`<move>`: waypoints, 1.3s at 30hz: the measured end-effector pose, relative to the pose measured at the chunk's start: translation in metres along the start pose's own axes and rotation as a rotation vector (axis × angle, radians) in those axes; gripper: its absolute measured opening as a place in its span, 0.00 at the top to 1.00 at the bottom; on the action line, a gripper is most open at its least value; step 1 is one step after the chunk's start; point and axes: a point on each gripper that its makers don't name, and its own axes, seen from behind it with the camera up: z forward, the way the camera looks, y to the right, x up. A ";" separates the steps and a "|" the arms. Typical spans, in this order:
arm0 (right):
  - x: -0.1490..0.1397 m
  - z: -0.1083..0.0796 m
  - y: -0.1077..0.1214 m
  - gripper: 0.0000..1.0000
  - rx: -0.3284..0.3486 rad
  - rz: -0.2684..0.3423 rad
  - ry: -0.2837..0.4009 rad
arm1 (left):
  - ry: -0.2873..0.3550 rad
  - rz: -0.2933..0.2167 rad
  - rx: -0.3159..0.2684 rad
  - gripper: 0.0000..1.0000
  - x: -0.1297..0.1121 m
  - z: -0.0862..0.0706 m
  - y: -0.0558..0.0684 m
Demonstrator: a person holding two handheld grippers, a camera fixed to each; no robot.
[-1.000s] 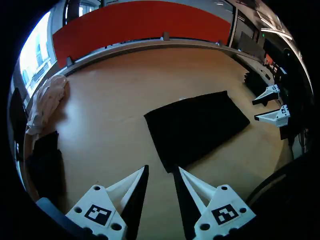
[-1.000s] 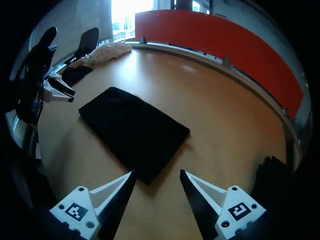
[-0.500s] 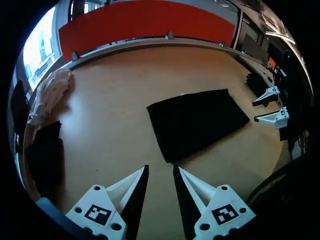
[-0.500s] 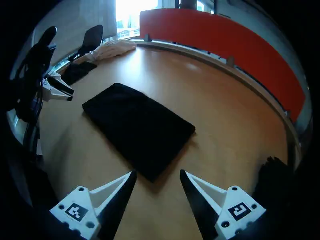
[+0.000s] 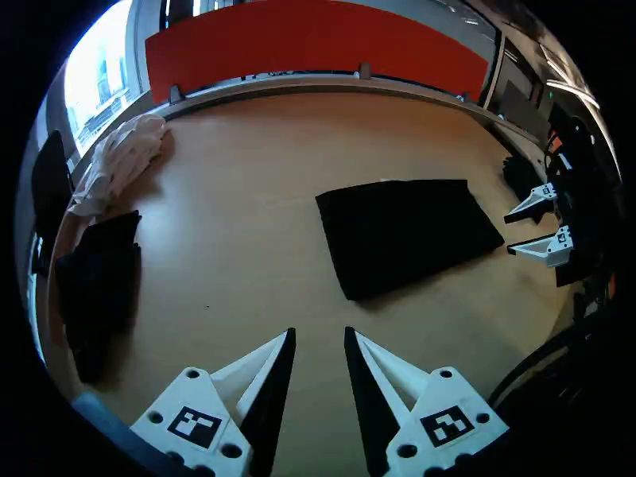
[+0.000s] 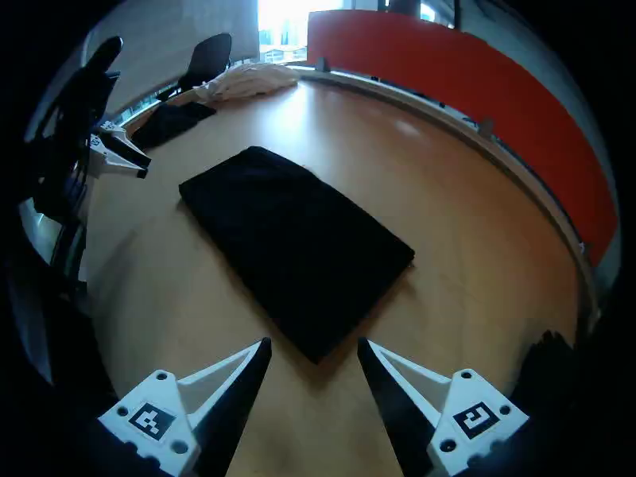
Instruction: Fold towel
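Setting: light wooden table (image 5: pixel 238 238), with a red partition (image 5: pixel 318 36) along its far edge.
Item: black towel (image 5: pixel 409 234), a flat rectangle near the table's centre, probably laid flat so its corners stay reachable.
Right gripper (image 6: pixel 314 358): jaws apart, empty; the towel's near corner is at its 12 o'clock.
Left gripper (image 5: pixel 318 350): jaws narrowly apart, empty; the towel is at 1 o'clock.
Pale cloth heap (image 5: pixel 119 159): at 10 o'clock.
Change: the towel sits farther from the left gripper than a second ago.

Spread right gripper (image 6: pixel 312 342) hovers near black towel (image 6: pixel 294 238)
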 end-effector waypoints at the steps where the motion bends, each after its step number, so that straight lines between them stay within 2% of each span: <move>1: 0.000 0.000 0.000 0.16 0.002 -0.001 -0.002 | 0.000 -0.003 0.002 0.56 -0.001 -0.001 -0.001; 9: -0.005 0.005 0.001 0.18 0.016 -0.015 -0.023 | -0.003 -0.024 0.017 0.56 -0.008 -0.006 -0.006; 13: -0.010 0.007 0.000 0.23 0.023 -0.022 -0.037 | -0.004 -0.030 0.021 0.56 -0.010 -0.008 -0.008; 21: -0.017 0.011 0.000 0.47 0.036 -0.023 -0.064 | -0.010 -0.040 0.022 0.56 -0.015 -0.009 -0.009; 27: -0.019 0.012 -0.001 0.70 0.050 -0.009 -0.073 | -0.010 -0.038 0.020 0.56 -0.015 -0.009 -0.009; 36: -0.018 0.013 -0.002 0.91 0.055 0.000 -0.067 | -0.009 -0.036 0.024 0.56 -0.014 -0.008 -0.013; 39: -0.017 0.013 -0.002 0.93 0.053 0.002 -0.062 | -0.011 -0.036 0.026 0.56 -0.014 -0.008 -0.013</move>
